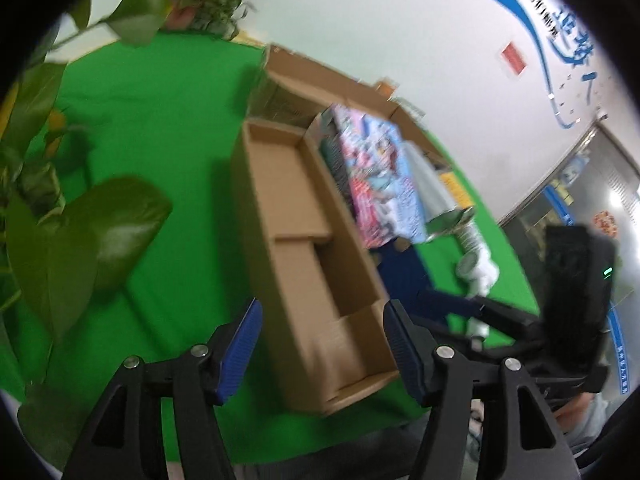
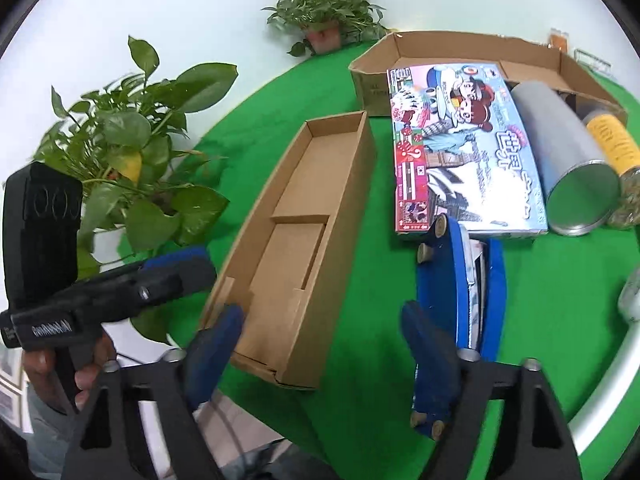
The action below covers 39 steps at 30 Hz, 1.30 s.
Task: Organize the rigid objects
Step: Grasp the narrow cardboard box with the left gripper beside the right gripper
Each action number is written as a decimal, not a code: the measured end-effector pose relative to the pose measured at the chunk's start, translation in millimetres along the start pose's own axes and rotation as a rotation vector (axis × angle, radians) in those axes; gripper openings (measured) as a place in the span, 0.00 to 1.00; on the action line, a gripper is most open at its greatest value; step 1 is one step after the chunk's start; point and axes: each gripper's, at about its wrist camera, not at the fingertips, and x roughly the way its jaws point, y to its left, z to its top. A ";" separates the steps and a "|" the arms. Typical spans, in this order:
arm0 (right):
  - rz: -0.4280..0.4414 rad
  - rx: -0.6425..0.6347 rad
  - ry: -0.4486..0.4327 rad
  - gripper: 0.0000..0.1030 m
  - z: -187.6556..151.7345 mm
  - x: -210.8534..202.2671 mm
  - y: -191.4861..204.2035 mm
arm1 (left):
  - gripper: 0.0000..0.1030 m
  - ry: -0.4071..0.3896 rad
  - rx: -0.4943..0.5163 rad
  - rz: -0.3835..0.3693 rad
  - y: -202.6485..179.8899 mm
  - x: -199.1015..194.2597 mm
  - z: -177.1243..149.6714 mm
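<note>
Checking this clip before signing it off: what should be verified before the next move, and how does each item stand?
1. Left gripper empty: ok, jaws open, nothing between.
2. Right gripper empty: ok, jaws open, nothing gripped.
3. Long box open, free of objects: ok.
4. Skateboard lying flat: not ok, it is on edge.
5. Skateboard clear of game box: cannot tell.
6. Tube upright: not ok, it lies on its side.

The left gripper (image 1: pixel 322 356), its 2 blue-padded fingers (image 1: pixel 240 354) apart with nothing between them, hovers over a long open brown cardboard box (image 1: pixel 308 248); beyond it to the right lies a colourful printed flat box (image 1: pixel 380 176).
</note>
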 end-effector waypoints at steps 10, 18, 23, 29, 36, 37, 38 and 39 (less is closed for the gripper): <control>-0.101 -0.014 0.077 0.25 -10.9 30.4 27.4 | 0.28 0.088 -0.024 0.097 1.8 24.6 -14.4; -0.120 0.002 0.069 0.21 -10.6 31.4 32.3 | 0.27 0.080 -0.041 0.100 3.9 20.3 -15.9; -0.124 0.000 0.056 0.20 -14.7 27.6 30.8 | 0.27 0.074 -0.025 0.114 -0.8 16.8 -18.8; -0.117 0.016 0.040 0.20 -17.0 25.9 28.3 | 0.27 0.077 -0.047 0.116 0.7 18.2 -19.5; -0.113 0.025 0.029 0.20 -18.5 24.5 27.0 | 0.27 0.075 -0.050 0.117 3.6 19.5 -19.4; -0.116 0.024 0.027 0.19 -19.0 24.3 27.5 | 0.27 0.071 -0.048 0.118 4.1 19.3 -19.7; -0.121 0.020 0.024 0.19 -19.4 23.9 28.5 | 0.27 0.068 -0.043 0.121 3.2 18.7 -20.3; -0.124 0.018 0.023 0.19 -19.6 23.7 29.0 | 0.27 0.068 -0.038 0.126 1.4 18.0 -20.8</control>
